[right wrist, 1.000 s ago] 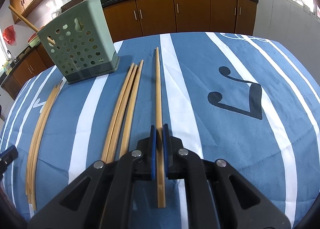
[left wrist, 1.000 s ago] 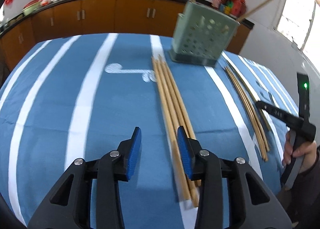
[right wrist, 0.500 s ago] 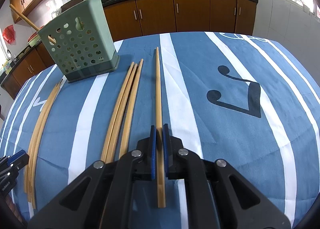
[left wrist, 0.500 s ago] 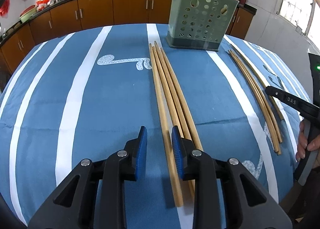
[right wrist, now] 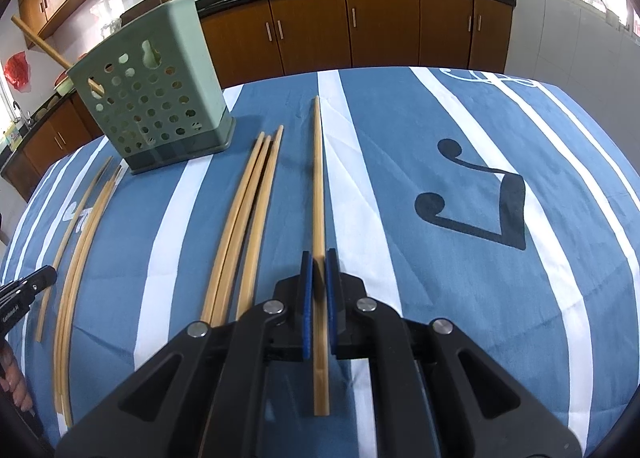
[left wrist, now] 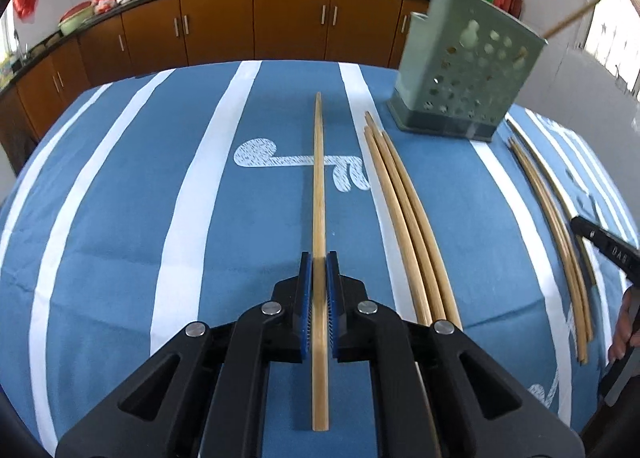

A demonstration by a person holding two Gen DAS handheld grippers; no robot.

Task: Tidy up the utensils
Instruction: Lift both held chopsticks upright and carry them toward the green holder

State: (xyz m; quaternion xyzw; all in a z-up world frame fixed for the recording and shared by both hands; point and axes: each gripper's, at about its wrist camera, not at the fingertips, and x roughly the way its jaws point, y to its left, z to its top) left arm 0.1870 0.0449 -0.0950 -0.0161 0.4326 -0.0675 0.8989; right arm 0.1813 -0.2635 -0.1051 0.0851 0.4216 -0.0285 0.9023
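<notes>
My left gripper [left wrist: 319,258] is shut on a long wooden chopstick [left wrist: 319,186] that points away over the blue striped cloth. My right gripper [right wrist: 318,256] is shut on another wooden chopstick [right wrist: 317,178] in the same way. A green perforated utensil holder [left wrist: 460,70] stands at the far right in the left wrist view, and at the far left in the right wrist view [right wrist: 156,98], with two chopsticks poking out of it. A bundle of three chopsticks [left wrist: 404,210] lies on the cloth beside the holder, also in the right wrist view [right wrist: 248,218].
A second bundle of thinner chopsticks [left wrist: 556,226] lies near the table's edge, also in the right wrist view [right wrist: 76,234]. The table has a blue cloth with white stripes [right wrist: 480,162]. Brown kitchen cabinets [left wrist: 292,18] run behind the table.
My left gripper moved onto one chopstick from the bundle, shut on it and shifted it left, away from the other three. My right gripper stayed shut on its chopstick, nearly still.
</notes>
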